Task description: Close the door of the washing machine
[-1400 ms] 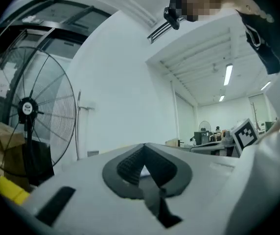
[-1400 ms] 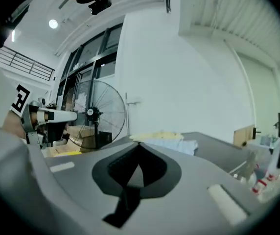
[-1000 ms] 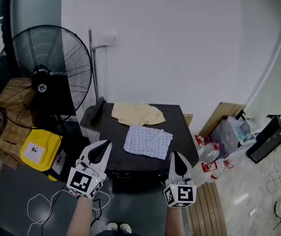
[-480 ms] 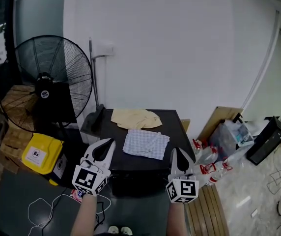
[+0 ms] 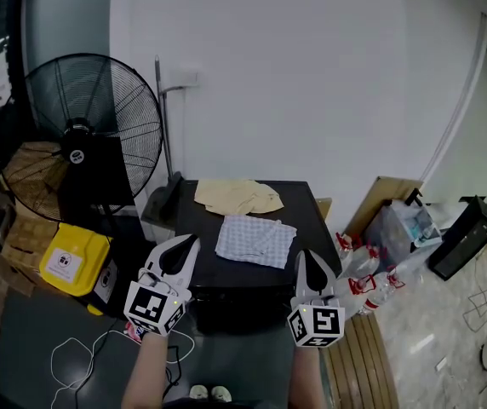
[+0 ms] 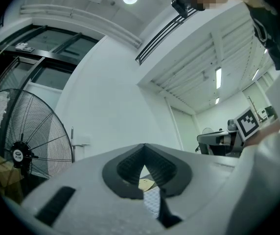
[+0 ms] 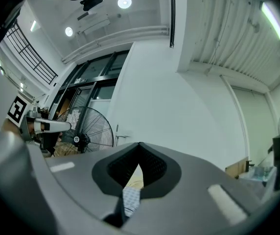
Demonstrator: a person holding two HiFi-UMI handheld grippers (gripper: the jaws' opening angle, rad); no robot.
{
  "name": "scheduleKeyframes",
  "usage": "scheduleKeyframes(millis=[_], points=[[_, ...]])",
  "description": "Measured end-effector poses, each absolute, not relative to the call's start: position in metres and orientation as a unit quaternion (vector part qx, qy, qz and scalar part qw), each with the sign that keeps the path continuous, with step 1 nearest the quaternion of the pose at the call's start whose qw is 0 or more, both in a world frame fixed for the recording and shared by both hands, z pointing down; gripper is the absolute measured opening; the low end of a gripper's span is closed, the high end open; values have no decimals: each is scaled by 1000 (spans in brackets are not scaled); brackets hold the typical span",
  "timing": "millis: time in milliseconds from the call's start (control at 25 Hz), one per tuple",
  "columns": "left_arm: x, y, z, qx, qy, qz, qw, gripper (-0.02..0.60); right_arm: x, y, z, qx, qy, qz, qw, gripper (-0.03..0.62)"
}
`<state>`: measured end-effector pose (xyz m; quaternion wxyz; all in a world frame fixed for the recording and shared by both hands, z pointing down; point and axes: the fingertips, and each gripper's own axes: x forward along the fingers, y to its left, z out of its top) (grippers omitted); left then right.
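At the foot of a white wall, the black washer (image 5: 310,227) stands straight ahead of you, its flat top facing the head camera. A yellow cloth (image 5: 237,196) lies at the back of that top. A checked cloth (image 5: 256,239) lies just in front of it, nearer you. Which part is the door, and how it sits, cannot be told from this angle.

You hold both tools level before the washer's near edge, clear of it and well apart from each other. Your left gripper (image 5: 184,250) is clenched on nothing, tips meeting, with the cloths showing past them. Your right gripper (image 5: 306,269) is clenched the same way and also empty.

A large fan (image 5: 90,135) stands to the left of the washer, with a yellow box (image 5: 73,261) on the floor below it.
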<state>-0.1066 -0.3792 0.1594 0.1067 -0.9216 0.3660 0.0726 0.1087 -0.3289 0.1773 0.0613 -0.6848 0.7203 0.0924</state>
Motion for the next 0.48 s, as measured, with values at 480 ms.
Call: scheduleKeyframes(millis=[480], points=[[-108,-391,166,-921,370,69,99,0,106,-341,184,-682,724,84,58,12]])
